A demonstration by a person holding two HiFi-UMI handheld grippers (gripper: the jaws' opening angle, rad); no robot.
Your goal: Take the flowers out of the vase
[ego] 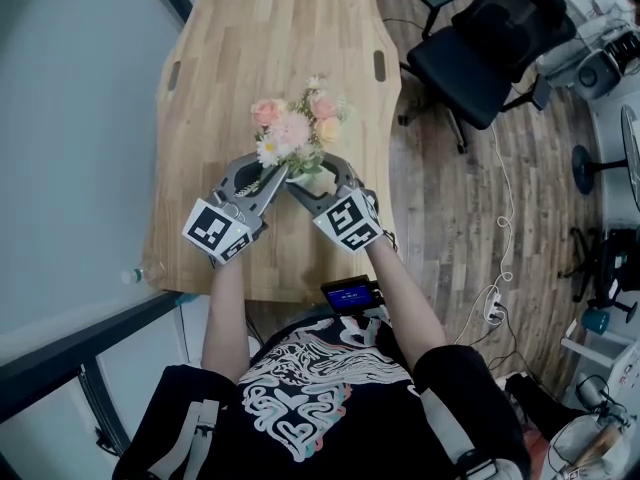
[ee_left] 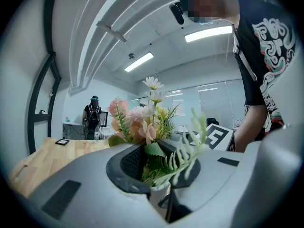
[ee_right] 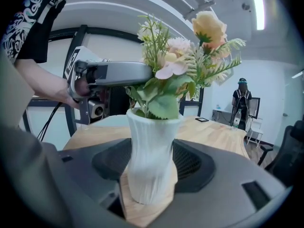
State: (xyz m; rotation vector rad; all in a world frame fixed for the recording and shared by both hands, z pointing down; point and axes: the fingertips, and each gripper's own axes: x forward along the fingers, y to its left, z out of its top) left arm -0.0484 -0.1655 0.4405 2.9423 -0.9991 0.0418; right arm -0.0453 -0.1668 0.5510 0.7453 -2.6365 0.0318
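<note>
Near the near edge of the wooden table, the white vase stands between the jaws of the right gripper, which press on its ribbed sides. From the left, the left gripper has its jaws narrowed on the flowers, at their green stems just above the vase's rim.

Wooden table — black office chair
</note>
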